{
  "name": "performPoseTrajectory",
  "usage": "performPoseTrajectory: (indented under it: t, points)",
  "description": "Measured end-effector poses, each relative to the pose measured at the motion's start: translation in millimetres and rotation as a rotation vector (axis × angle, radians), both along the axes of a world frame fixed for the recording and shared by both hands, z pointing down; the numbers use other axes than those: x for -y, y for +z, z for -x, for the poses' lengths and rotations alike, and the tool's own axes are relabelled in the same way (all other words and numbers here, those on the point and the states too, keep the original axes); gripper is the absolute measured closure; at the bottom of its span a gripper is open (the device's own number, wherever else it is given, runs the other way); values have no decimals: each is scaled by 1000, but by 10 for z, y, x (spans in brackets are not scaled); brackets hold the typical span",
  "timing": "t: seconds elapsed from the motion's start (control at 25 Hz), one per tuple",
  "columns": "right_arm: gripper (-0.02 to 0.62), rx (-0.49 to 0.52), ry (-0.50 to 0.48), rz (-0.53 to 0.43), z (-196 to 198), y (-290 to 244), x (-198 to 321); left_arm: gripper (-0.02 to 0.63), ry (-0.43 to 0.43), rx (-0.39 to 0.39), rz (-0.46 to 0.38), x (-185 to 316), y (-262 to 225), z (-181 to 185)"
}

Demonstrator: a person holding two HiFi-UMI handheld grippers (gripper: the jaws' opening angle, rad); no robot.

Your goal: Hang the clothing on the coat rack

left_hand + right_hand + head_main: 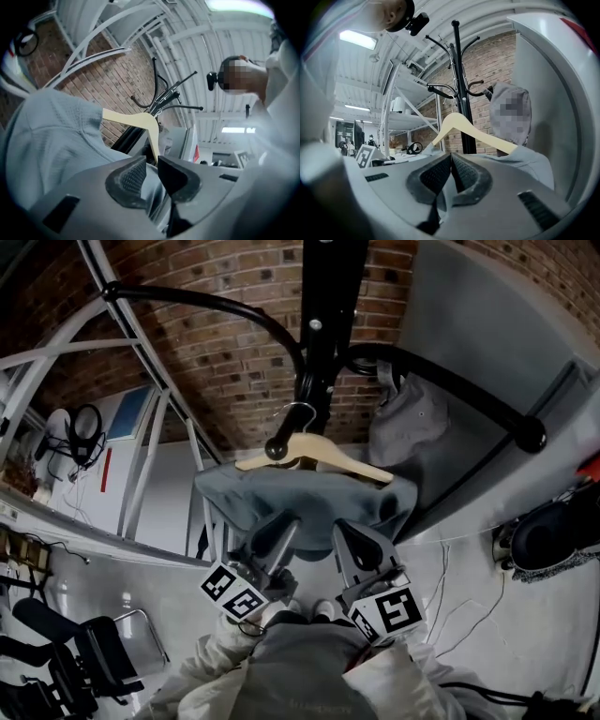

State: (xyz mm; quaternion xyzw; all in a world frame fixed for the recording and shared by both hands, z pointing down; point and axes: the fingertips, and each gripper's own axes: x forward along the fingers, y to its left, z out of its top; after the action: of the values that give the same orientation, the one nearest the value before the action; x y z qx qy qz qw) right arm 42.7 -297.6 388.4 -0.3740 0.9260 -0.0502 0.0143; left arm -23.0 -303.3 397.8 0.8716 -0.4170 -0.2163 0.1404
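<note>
A grey-blue garment (pixel 300 498) hangs over a pale wooden hanger (pixel 319 456) in front of the black coat rack (pixel 328 324). The hanger's metal hook (pixel 300 412) is up by the pole and a knobbed rack arm; whether it rests on the arm I cannot tell. My left gripper (pixel 279 529) is at the garment's lower left edge. Its jaws stand a little apart, with fabric lying in the gap (pixel 152 161). At the lower right edge my right gripper (pixel 349 532) is shut on a fold of the garment (pixel 451 158). The same hanger (pixel 468 131) rises above the right jaws.
A grey cap (pixel 408 423) hangs from a rack arm on the right. White metal shelving (pixel 141 427) stands left with headphones (pixel 84 432) on it. A grey panel (pixel 487 371) lies right, and a black chair (pixel 75 652) lower left. Cables cross the floor (pixel 469 606).
</note>
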Motion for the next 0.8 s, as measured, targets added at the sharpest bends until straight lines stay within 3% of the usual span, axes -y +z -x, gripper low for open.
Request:
performPoseTrajectory:
  t: [0.08, 0.24, 0.44, 0.6, 0.8]
  points:
    - [571, 1, -18, 4, 95, 11, -54, 542, -47, 94, 0, -74, 69, 60]
    - [571, -4, -27, 12, 212, 59, -165, 573, -109, 204, 17, -219, 206, 191]
    - [571, -8, 11, 9, 291, 39, -383, 597, -243, 476, 49, -448, 500, 494]
    - [571, -12, 29, 9, 448, 43, -648, 597, -279, 485, 83, -715, 570, 764]
    - [571, -22, 56, 16, 622, 81, -981, 597, -276, 508, 63, -1033, 613, 945]
